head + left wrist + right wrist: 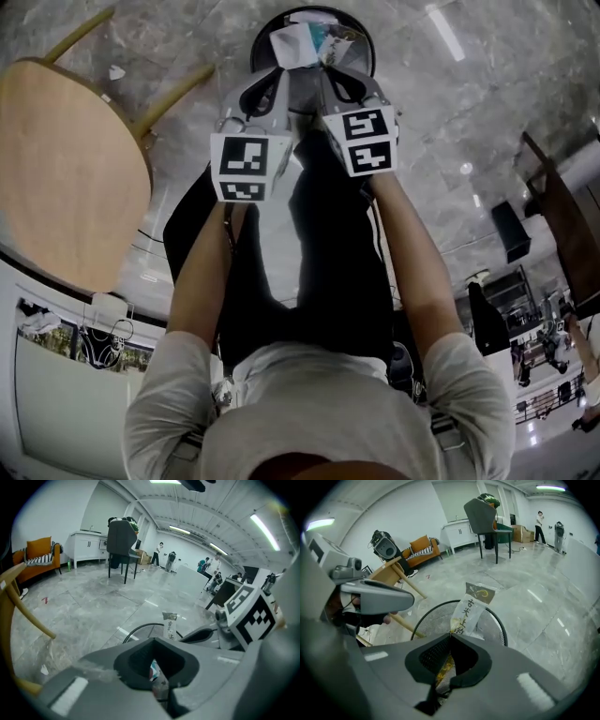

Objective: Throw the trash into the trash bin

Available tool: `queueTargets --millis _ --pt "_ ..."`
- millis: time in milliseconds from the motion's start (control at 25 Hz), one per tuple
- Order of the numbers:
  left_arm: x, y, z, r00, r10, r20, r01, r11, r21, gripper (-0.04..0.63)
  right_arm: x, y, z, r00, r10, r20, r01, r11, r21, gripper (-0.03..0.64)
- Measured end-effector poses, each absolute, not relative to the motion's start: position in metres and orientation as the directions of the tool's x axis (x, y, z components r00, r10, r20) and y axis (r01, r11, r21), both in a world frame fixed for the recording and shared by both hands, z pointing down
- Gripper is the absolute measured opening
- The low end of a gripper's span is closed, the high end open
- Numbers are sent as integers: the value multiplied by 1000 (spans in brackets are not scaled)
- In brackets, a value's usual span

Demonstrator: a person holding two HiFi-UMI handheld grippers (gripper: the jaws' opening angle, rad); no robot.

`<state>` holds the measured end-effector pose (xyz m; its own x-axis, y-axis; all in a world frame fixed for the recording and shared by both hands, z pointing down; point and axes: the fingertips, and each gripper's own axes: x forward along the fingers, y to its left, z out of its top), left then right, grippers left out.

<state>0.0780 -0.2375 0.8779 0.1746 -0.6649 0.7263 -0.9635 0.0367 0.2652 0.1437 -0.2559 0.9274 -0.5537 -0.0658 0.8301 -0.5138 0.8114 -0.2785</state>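
A black wire-mesh trash bin [356,37] stands on the marble floor straight ahead of me. My left gripper [281,66] is shut on a crumpled pale wrapper [292,42], held above the bin's left side; a bit of that wrapper [153,671] shows between the closed jaws. Beside it my right gripper [328,64] is shut on a long snack wrapper [469,609] with printed characters, which sticks up past the jaws over the bin's opening [492,620]. In the left gripper view the bin rim [136,631] lies just beyond the jaws, with the right gripper's wrapper [169,625] above it.
A round wooden chair [66,169] stands close on the left of the bin, its legs [401,581] reaching toward it. My own legs [328,262] are below the grippers. Farther off are a dark chair [121,541], an orange sofa [40,555] and white cabinets.
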Motion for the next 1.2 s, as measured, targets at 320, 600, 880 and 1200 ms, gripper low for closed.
queueTargets --millis 320,600,880,1200 --pt "85 -235 913 185 -641 745 -955 61 290 17 140 -253 992 -500 -22 866 -544 786 -294 14" --pt "83 -235 917 202 -615 762 -952 60 301 17 136 -249 997 -480 19 877 -535 786 -310 58" --pt "84 -232 860 210 -614 761 -950 55 306 17 144 -255 940 -474 -13 880 -581 756 -302 146" --pt "84 -229 758 199 -637 745 -951 60 305 17 152 -263 813 -530 -113 841 -596 754 -274 30"
